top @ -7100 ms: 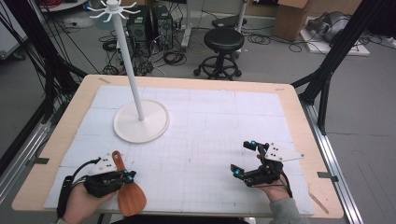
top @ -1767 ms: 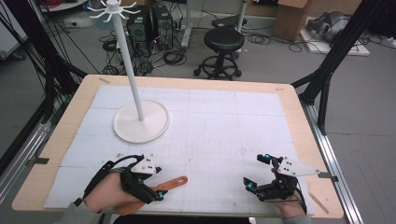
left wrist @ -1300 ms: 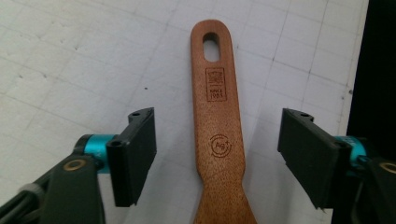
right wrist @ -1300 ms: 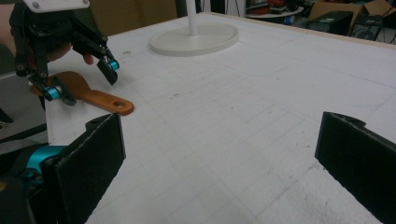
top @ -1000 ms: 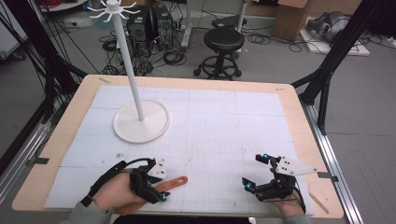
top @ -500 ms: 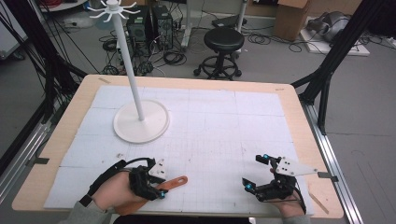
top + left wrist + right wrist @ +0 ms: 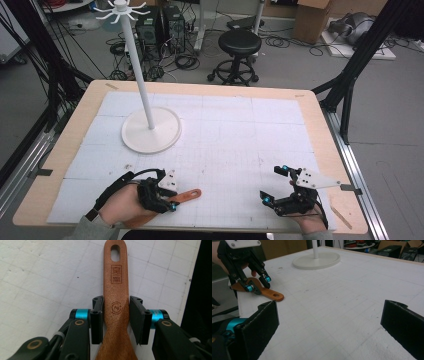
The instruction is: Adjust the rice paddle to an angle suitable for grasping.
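Left gripper [image 7: 169, 196], table's 7 o'clock: jaws clamp spatula [image 7: 116, 307] handle, lying flat | Right gripper [image 7: 274, 184], 5 o'clock: jaws wide apart, empty | Stand [image 7: 151, 131], 11 o'clock

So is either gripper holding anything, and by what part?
The left gripper straddles the wooden spatula at its handle's neck, above the blade; gaps show, so a firm grip cannot be told. The right gripper is open and holds nothing.
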{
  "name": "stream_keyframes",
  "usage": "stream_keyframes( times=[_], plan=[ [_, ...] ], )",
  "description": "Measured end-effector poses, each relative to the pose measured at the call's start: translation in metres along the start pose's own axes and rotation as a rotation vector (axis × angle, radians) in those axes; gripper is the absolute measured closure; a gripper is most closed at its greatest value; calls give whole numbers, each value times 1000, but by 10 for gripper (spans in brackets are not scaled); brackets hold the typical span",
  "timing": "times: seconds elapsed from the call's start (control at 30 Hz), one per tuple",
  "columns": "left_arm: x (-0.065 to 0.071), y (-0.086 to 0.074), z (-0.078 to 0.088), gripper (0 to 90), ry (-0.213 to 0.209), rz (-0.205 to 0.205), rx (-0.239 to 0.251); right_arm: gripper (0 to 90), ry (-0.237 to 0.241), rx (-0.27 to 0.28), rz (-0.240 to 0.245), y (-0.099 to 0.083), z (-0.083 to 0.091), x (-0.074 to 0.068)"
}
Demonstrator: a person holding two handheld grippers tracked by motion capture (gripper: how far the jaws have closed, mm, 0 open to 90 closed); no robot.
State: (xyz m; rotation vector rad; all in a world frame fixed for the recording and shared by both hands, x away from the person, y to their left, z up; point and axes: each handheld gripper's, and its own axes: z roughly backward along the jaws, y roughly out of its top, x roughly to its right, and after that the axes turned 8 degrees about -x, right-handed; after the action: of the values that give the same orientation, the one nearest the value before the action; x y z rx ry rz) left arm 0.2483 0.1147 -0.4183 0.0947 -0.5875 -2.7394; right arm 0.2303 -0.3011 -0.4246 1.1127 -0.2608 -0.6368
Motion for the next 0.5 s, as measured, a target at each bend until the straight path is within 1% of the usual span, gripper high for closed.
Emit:
stream_keyframes(
  times=[0.03,0.07,0.1,0.2,0.27,0.3,0.4,0.43,0.5],
  plan=[
    [-1,0,2,650,-5,5,9,3,0,1,2,0,0,0],
    [-2,-1,4,650,-5,-1,9,3,0,3,0,0,0,0],
    [-2,-2,7,650,-12,21,40,3,-3,7,5,0,0,1],
    [-4,-4,16,650,-28,31,79,3,0,4,3,0,0,0],
    [-5,-6,21,650,-29,44,102,3,0,3,5,0,0,0],
    [-6,-6,24,650,-28,47,110,3,0,4,6,0,0,0],
    [-7,-7,33,650,-9,39,137,3,0,2,4,0,0,0],
    [-7,-7,37,650,2,37,147,3,-1,4,8,0,0,1],
    [-6,-7,46,650,7,42,172,3,0,1,4,0,0,1]
  ],
)
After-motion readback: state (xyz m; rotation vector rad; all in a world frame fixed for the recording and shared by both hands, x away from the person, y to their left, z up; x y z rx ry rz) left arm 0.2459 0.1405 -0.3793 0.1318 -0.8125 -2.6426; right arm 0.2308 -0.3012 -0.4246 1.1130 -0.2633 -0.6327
